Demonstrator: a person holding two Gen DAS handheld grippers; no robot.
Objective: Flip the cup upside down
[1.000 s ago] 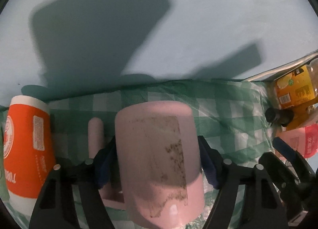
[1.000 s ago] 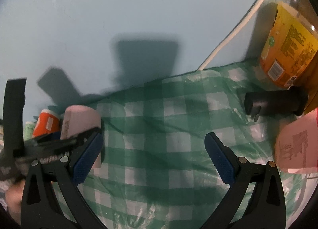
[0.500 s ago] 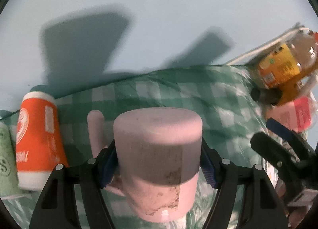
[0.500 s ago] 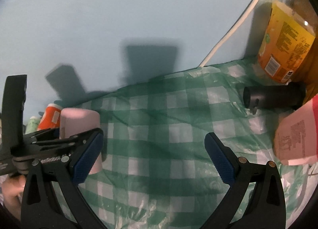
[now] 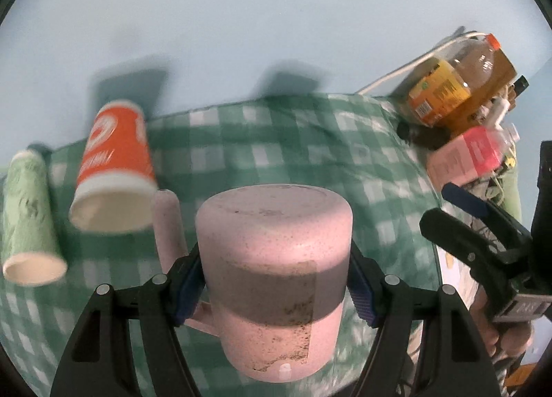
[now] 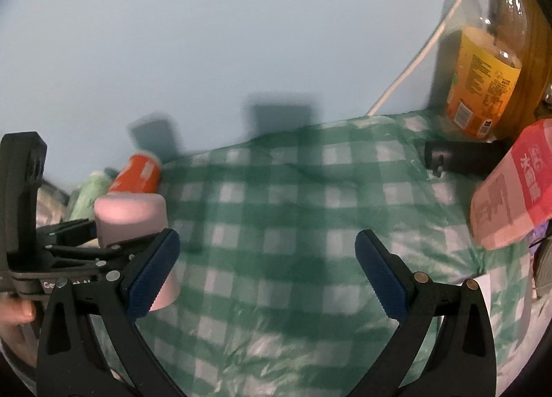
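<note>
The left gripper is clamping the pink cup, base upward, over the checked surface. The right gripper is hanging open and empty nearby. The flip looks nearly complete; next, the cup needs lowering rim-down and releasing.

Both tongs, the left tongs and the right tongs, are showing black plastic arms, silver rivets and ribbed blue pads; bare skin is showing on the person's hand.

Cup mouth hidden; tablecloth blurred.
</note>
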